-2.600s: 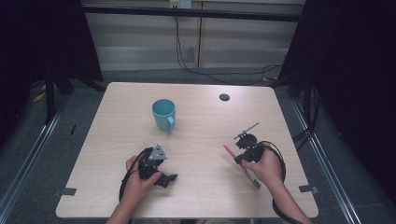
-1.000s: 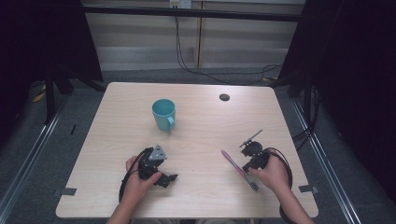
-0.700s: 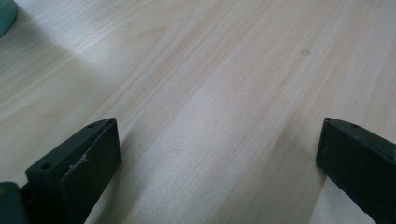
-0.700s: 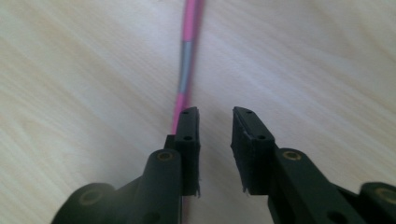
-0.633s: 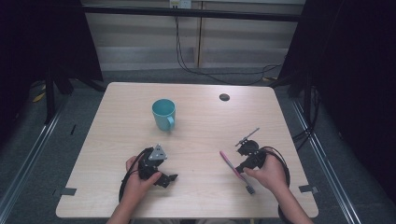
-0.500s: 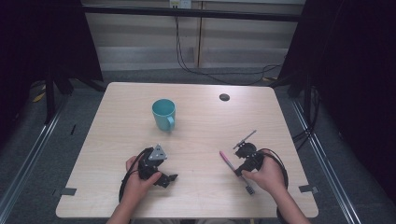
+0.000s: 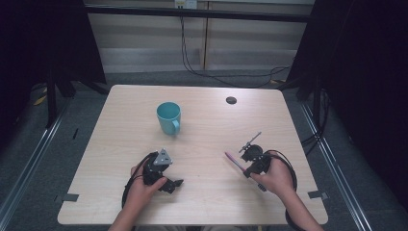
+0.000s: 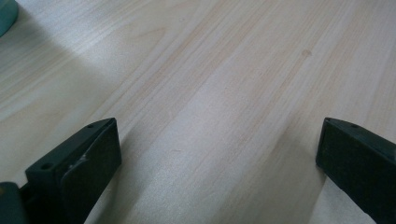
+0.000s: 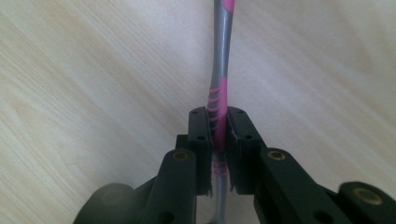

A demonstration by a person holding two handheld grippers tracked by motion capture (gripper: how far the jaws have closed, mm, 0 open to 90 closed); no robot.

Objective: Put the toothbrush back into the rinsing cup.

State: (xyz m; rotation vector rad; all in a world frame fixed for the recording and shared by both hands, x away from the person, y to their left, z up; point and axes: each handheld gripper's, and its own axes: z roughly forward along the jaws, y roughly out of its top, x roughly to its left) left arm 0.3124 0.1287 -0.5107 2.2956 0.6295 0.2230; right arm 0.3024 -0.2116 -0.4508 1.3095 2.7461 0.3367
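**Toothbrush clamped in my right jaws, left jaws wide apart**

My right gripper (image 9: 218,140) has its jaws pressed together on the ribbed pink part of a grey and pink toothbrush (image 9: 219,88). They have just been closing, and the handle sits squarely between them, running straight ahead over the pale wood. From the high view the toothbrush (image 7: 235,162) slants up and to the left out of my right gripper (image 7: 249,169), at the near right part of the counter (image 7: 207,202) (whether its far tip touches the wood I cannot tell). My right hand (image 7: 275,177) wraps the gripper body from the near side.

My left gripper (image 8: 219,154) rests low over the counter with its jaws spread wide and bare wood grain between them. In the high view the left gripper (image 7: 166,182) lies at the near left, held by my left hand (image 7: 140,190), well apart from the toothbrush.

A teal mug (image 7: 169,117) stands upright farther back, left of the middle, handle turned toward me. A small dark round disc (image 7: 231,100) sits near the far edge.
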